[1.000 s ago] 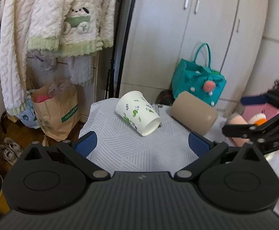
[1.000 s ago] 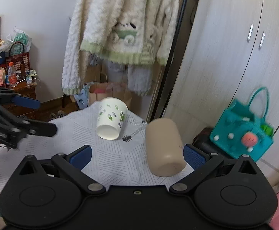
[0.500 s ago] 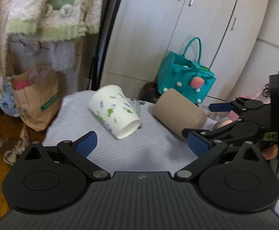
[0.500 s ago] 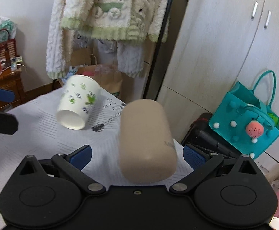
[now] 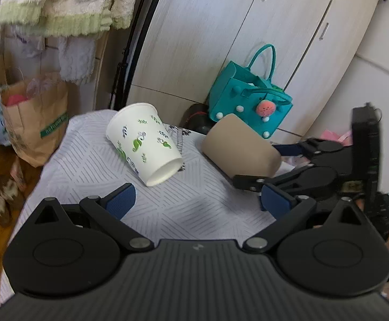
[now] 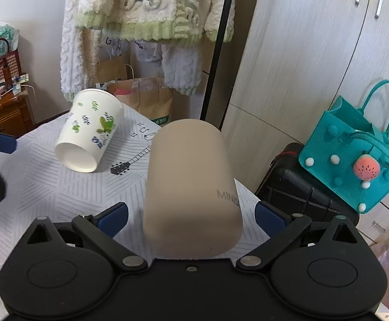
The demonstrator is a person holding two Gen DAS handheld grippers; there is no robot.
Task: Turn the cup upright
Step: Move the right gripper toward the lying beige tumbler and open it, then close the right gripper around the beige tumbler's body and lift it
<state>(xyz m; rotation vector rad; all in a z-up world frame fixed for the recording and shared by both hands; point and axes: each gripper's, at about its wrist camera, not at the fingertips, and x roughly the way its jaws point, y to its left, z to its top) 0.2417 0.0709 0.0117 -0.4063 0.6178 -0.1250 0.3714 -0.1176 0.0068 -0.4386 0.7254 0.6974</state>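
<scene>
lying on its side on the table (image 6: 47,187): beige cup (image 6: 191,187), rounded base pointing away toward 12 o'clock in the right wrist view, near end low at 6 o'clock between the two blue pads of the right tool (image 6: 191,216). spread wide, that tool, a gap showing on either side of the cup, pads not touching it. seen from the left wrist view, same beige cup (image 5: 240,147) at 2 o'clock, with the right tool (image 5: 274,165) straddling its near end from the 3 o'clock side. just beside it at 11 o'clock, apart from it, a white paper cup (image 5: 143,141) printed with green and blue leaves, also tipped over, one end facing down toward 6 o'clock. left tool (image 5: 197,203) spread wide too, empty, hanging over the patterned cloth short of the paper cup. behind the table at 1 o'clock, a teal bag (image 5: 250,104) against the wardrobe doors (image 5: 274,26); at 9 o'clock, a brown paper bag (image 5: 37,117) on the floor; at 11 o'clock, fluffy cream garments (image 5: 47,2) hanging.
</scene>
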